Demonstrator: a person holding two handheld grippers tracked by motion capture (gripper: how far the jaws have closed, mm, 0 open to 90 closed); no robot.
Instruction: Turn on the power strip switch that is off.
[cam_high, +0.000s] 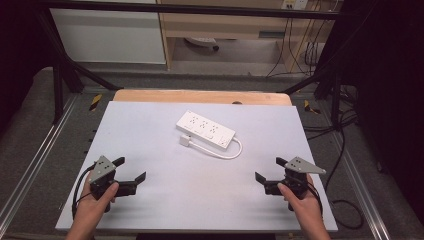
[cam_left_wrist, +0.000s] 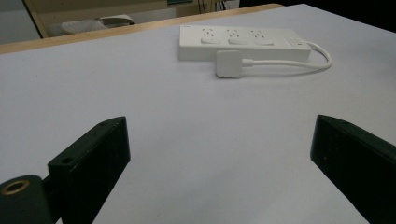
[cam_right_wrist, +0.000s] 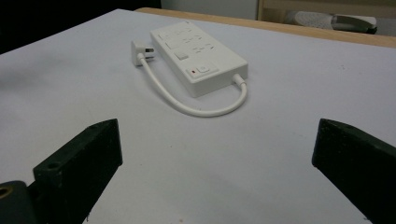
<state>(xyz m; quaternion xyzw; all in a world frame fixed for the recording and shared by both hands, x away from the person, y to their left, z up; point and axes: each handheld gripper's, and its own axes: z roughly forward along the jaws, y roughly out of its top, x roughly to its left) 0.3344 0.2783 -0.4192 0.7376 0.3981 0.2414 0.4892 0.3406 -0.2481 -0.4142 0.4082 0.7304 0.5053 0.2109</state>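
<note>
A pale grey table (cam_high: 150, 210) carries everything, with a wooden edge and shelving beyond it. Nearest the person, the left gripper (cam_high: 131, 170) and right gripper (cam_high: 266, 169) rest with jaws spread wide, empty, well short of the power strip (cam_high: 205, 129). The white strip lies mid-table between them, farther off, its plug (cam_high: 185, 140) just beside it on a looped cord (cam_high: 226, 152); no lettering is legible.

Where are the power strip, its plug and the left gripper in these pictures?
power strip (cam_high: 206, 129): high view, middle of its top face with the sockets.
plug (cam_left_wrist: 228, 64): left gripper view, flat back of the white plug head.
left gripper (cam_high: 131, 170): high view, gap midway between its open jaw tips.
</note>
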